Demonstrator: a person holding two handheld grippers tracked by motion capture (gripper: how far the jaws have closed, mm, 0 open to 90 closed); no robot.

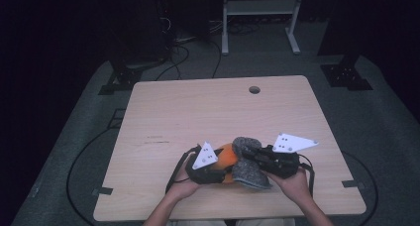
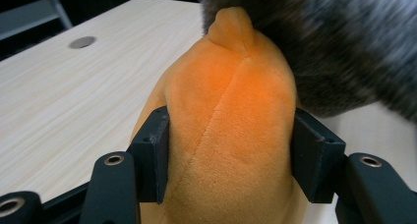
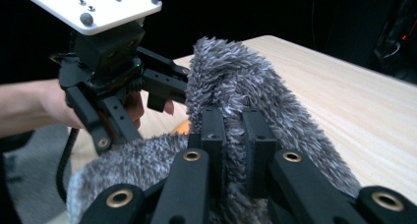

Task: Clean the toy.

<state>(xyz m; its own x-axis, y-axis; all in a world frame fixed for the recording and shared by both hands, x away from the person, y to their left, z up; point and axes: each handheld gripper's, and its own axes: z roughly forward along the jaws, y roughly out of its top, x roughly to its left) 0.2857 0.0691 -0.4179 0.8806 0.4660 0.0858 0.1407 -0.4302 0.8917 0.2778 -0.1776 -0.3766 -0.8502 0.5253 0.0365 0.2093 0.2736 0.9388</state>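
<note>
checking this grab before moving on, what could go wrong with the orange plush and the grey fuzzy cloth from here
The right gripper pinches just a thin fold of the grey fuzzy cloth, which might slip free. The left gripper squeezes the soft orange plush, which could deform and slide out. Both sit near the table front edge, so a drop could fall off.

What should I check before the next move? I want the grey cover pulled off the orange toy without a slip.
1. Left gripper pads pressing both sides of the orange plush toy: ok.
2. Right gripper pinched shut on a fold of the grey fuzzy cover: ok.
3. Cover free of the toy: not ok, they touch.
4. Bare table ahead: ok.
5. How much of the toy the cover encloses: cannot tell.
</note>
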